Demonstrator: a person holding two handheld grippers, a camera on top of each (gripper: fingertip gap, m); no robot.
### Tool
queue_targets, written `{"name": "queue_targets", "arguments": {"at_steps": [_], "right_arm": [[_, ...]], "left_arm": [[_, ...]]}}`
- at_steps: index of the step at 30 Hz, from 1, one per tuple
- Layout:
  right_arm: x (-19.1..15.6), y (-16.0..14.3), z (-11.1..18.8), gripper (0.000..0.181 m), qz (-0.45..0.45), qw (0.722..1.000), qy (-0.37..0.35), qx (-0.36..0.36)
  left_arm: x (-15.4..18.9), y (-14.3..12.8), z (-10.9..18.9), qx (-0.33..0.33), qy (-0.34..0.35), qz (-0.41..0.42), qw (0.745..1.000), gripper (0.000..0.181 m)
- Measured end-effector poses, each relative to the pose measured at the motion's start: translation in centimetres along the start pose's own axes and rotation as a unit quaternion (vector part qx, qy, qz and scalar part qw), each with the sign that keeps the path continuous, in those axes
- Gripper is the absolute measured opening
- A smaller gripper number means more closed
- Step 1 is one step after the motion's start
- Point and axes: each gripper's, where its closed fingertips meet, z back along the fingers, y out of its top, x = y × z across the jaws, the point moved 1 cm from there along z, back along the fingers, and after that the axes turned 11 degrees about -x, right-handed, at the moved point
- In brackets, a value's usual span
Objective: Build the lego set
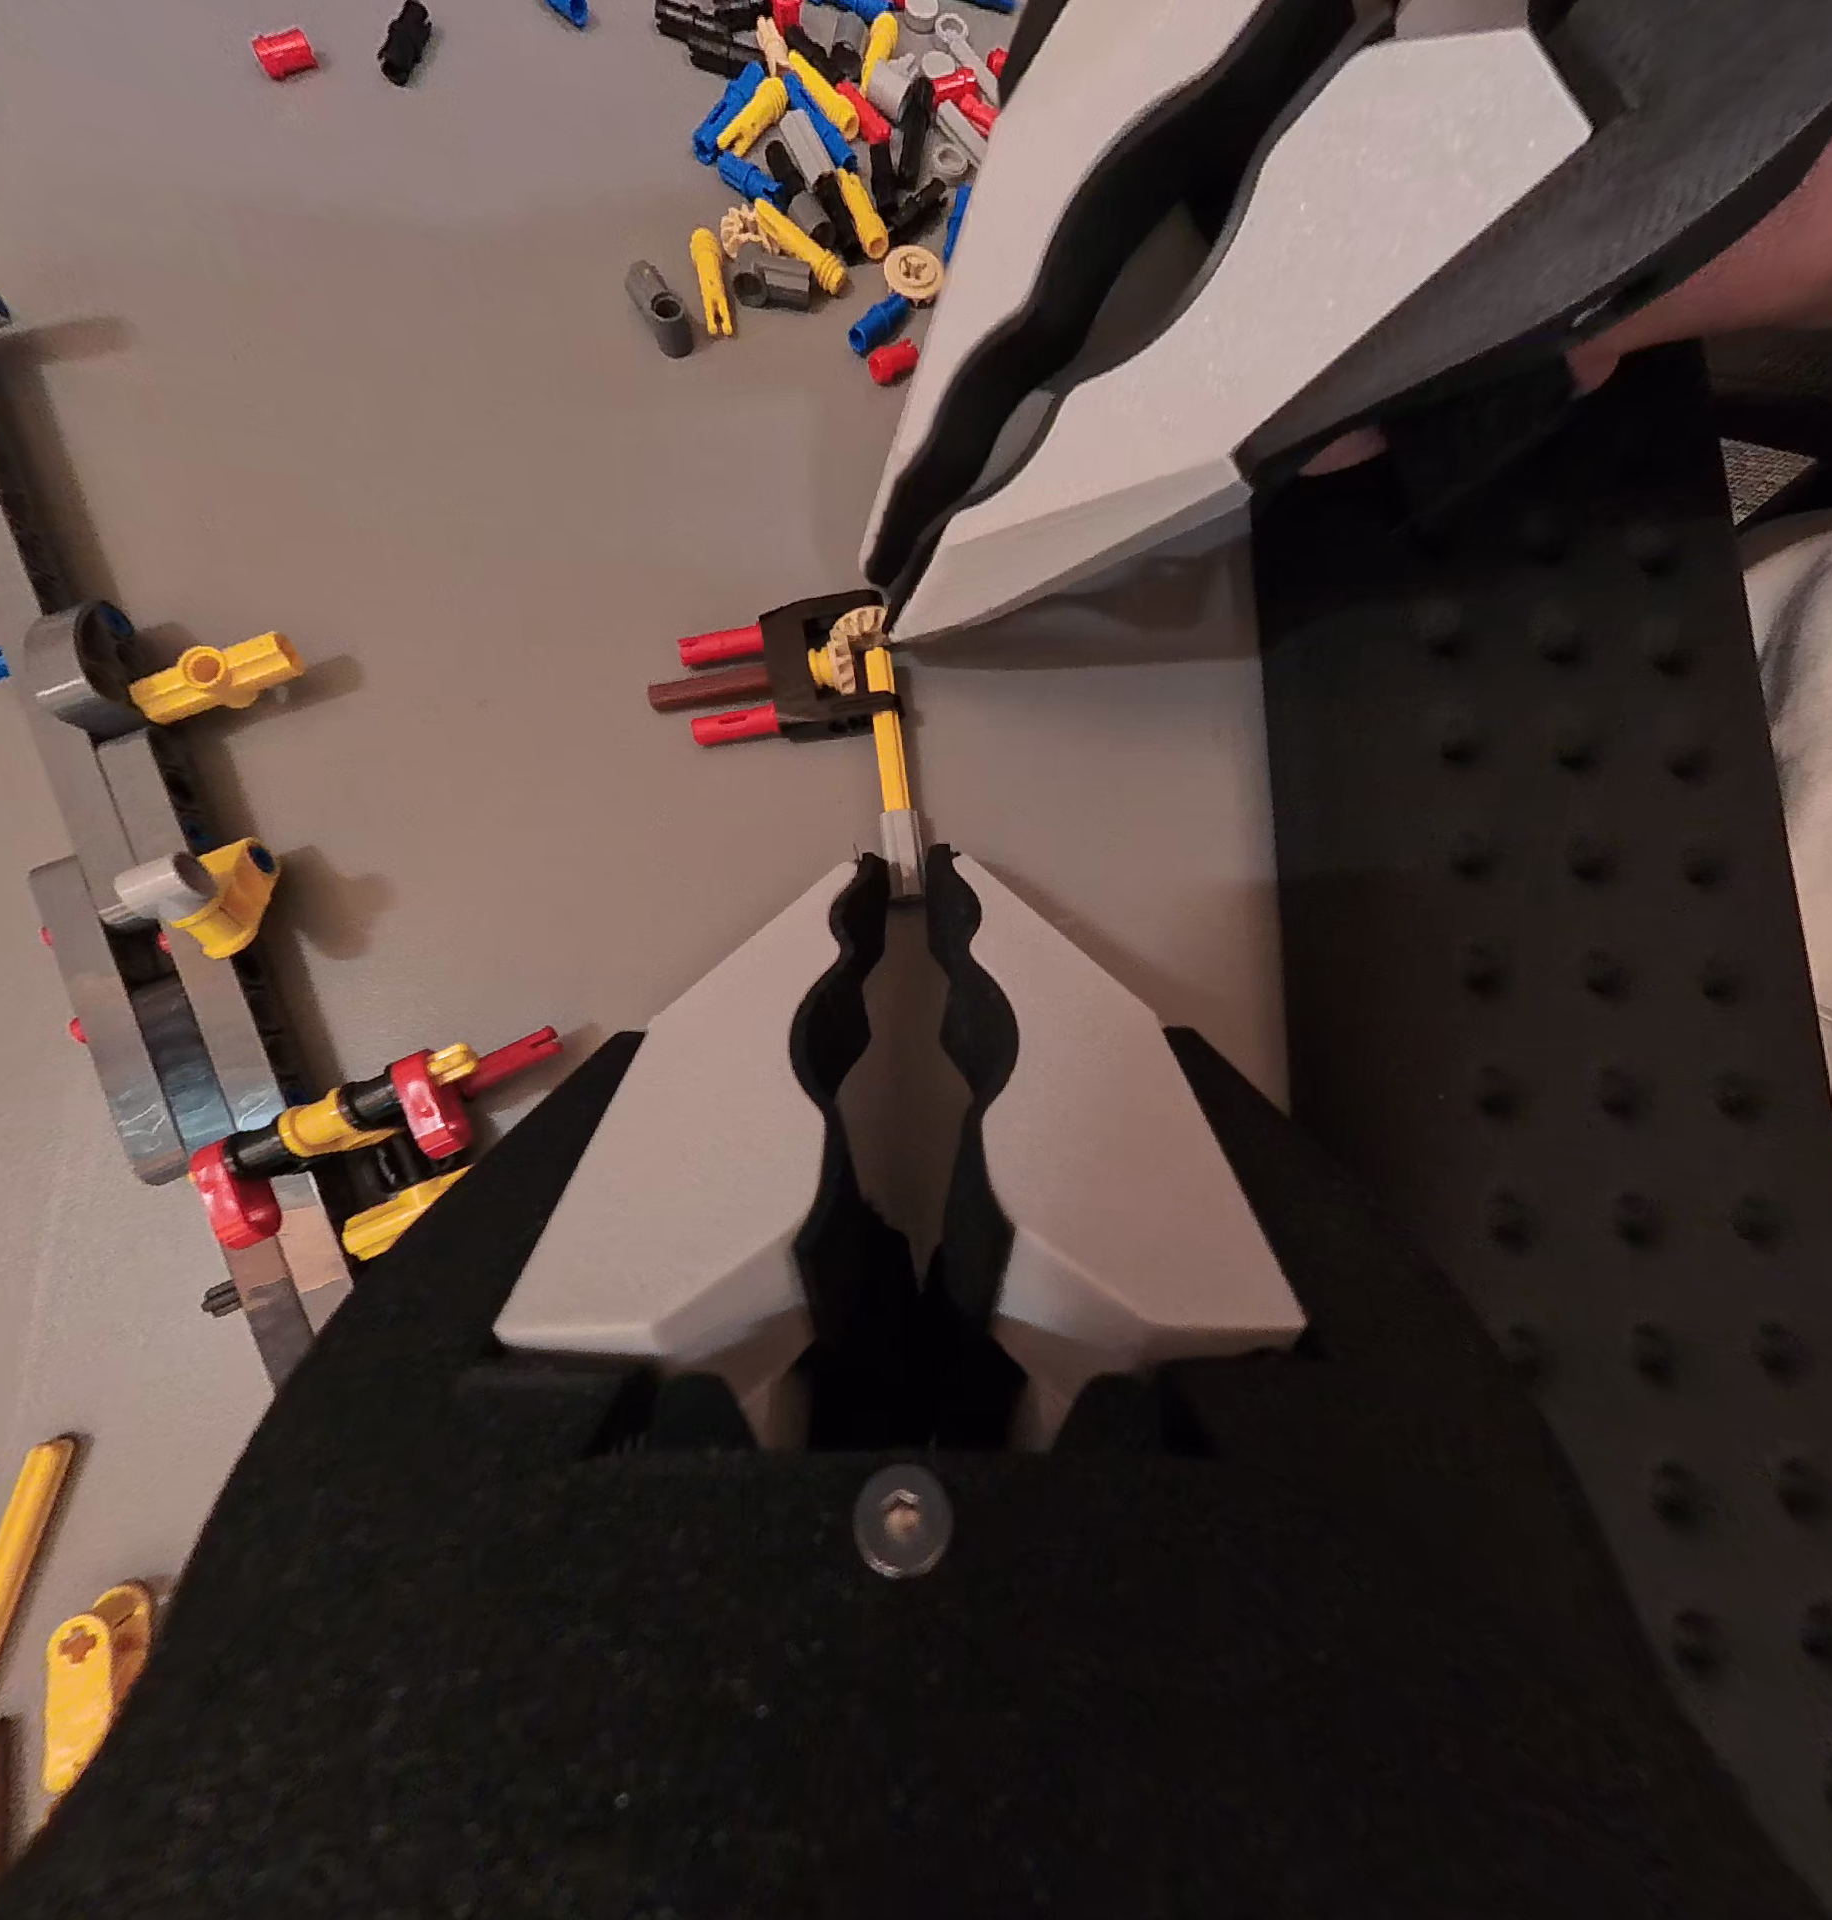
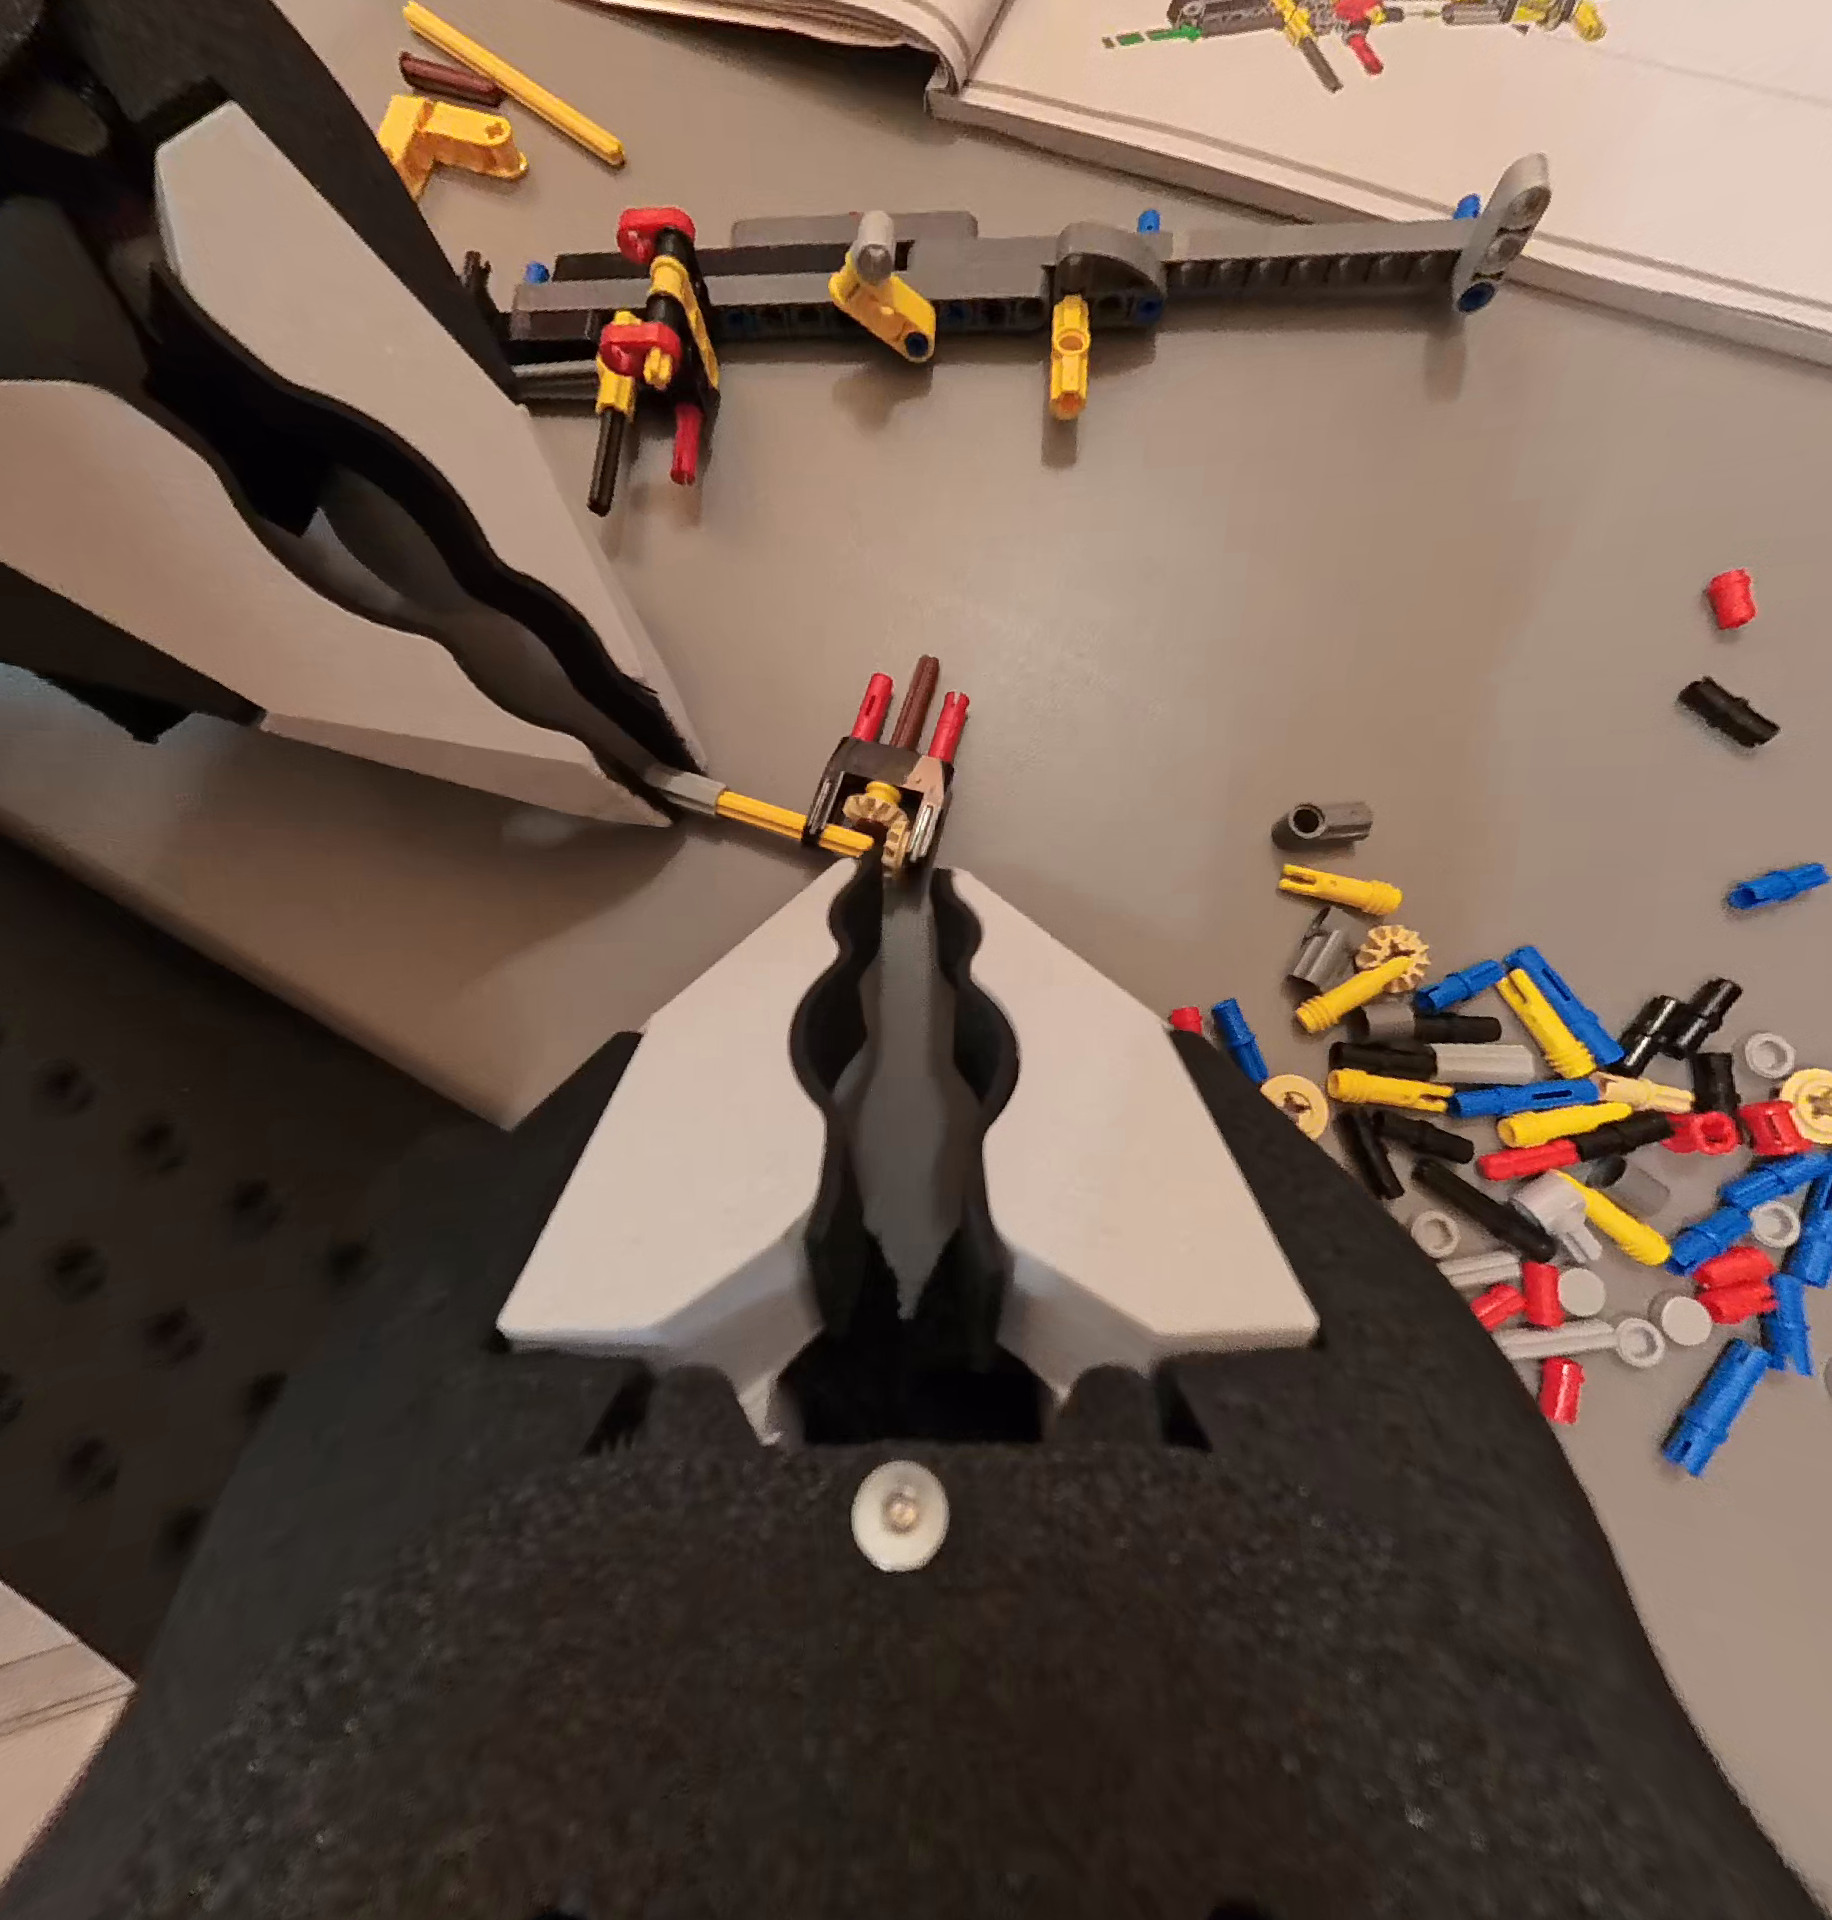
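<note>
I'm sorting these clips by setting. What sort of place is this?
Probably a hobby or home tabletop for toy building: a grey table with a loose parts pile, an open instruction booklet and a half-built beam assembly.

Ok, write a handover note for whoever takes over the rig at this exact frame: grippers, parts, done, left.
Left hand-held gripper: shut on the grey sleeve at the end of the yellow axle.
Right hand-held gripper: shut at the tan gear in the black frame; exact contact unclear.
Frame already has two red pins and a brown axle.
Long beam assembly and loose parts pile lie on the table.
Left: seat the axle, join to the build.
</note>
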Motion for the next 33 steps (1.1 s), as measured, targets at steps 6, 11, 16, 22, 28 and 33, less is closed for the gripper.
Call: {"name": "queue_targets", "arguments": {"at_steps": [6,11,16,22,28,33], "right_arm": [[-0.12,-0.11,-0.35,0.006,0.013,1.000,-0.004,-0.013],[-0.11,-0.28,-0.55,0.006,0.033,0.999,-0.007,-0.023],[-0.02,-0.25,-0.53,0.006,0.039,0.999,-0.003,-0.022],[-0.12,-0.26,-0.47,0.006,0.046,0.999,-0.005,-0.020],[-0.06,-0.34,-0.45,0.006,0.047,0.999,0.002,-0.022],[-0.32,-0.30,-0.46,0.012,0.038,0.999,0.023,-0.027]], "left_arm": [[0.00,0.00,0.00,-0.001,0.001,-0.001,1.000,0.006],[-0.01,0.01,0.00,-0.004,0.001,-0.005,1.000,0.006],[-0.09,0.10,-0.06,-0.012,0.004,-0.009,1.000,0.006],[-0.06,0.28,-0.17,-0.020,0.007,-0.011,1.000,0.006],[-0.14,0.40,-0.22,-0.020,0.000,-0.006,1.000,0.006],[-0.33,0.37,-0.26,-0.028,0.033,-0.030,0.999,0.006]]}}
